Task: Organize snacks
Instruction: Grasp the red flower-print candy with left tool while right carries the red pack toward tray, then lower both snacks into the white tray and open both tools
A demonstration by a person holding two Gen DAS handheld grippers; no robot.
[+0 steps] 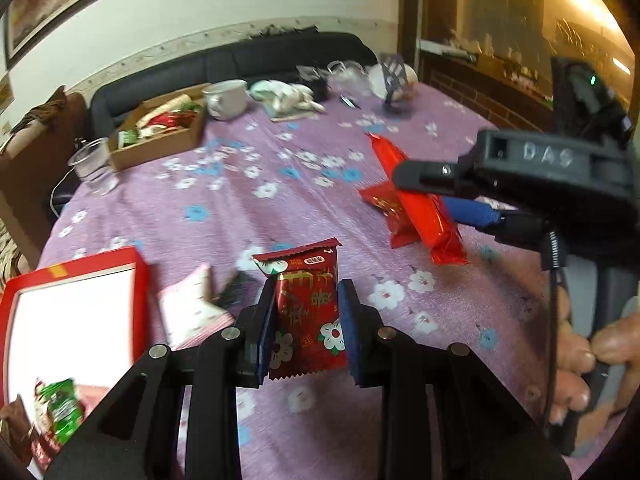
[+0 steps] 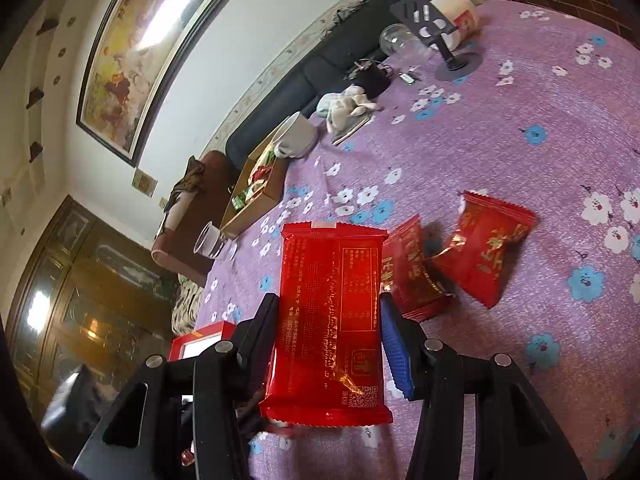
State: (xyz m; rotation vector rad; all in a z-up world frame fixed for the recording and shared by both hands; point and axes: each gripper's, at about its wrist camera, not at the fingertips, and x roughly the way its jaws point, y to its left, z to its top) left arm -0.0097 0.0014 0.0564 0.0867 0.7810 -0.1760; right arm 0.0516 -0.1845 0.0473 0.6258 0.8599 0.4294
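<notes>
Left gripper [image 1: 307, 312] is clamped on a small dark-red snack packet [image 1: 306, 312] with white flowers printed on it — both blue pads press its sides and the packet stands upright between them, above the purple flowered tablecloth [image 1: 248, 208]. Right gripper [image 2: 329, 332] grips a long bright-red snack bar [image 2: 330, 320], printed back facing the camera, fingers squeezing its long edges; in the left view that same bar [image 1: 424, 216] sits between the right gripper's black finger and its blue pad, tilted, and the person's hand [image 1: 588, 364] is on the handle at the right edge. Two more red packets lie on the cloth just right of the bar: one [image 2: 414, 276] touching it or tucked just behind it, the other [image 2: 490, 248] beside that one. Red box with a white inside [image 1: 72, 308] sits at the near left, a green packet [image 1: 60, 408] in its corner, a pink-and-white packet [image 1: 192, 312] just beside its right wall. Cardboard tray [image 1: 160, 136] with mixed snacks is at the far left of the table, a clear cup [image 1: 94, 164] near its left end, a white mug [image 1: 226, 98] just beside its right end. Beyond — crumpled white cloth [image 1: 288, 96], black phone stand [image 1: 394, 80], dark sofa [image 1: 224, 64], framed painting [image 2: 140, 56] on the wall.
</notes>
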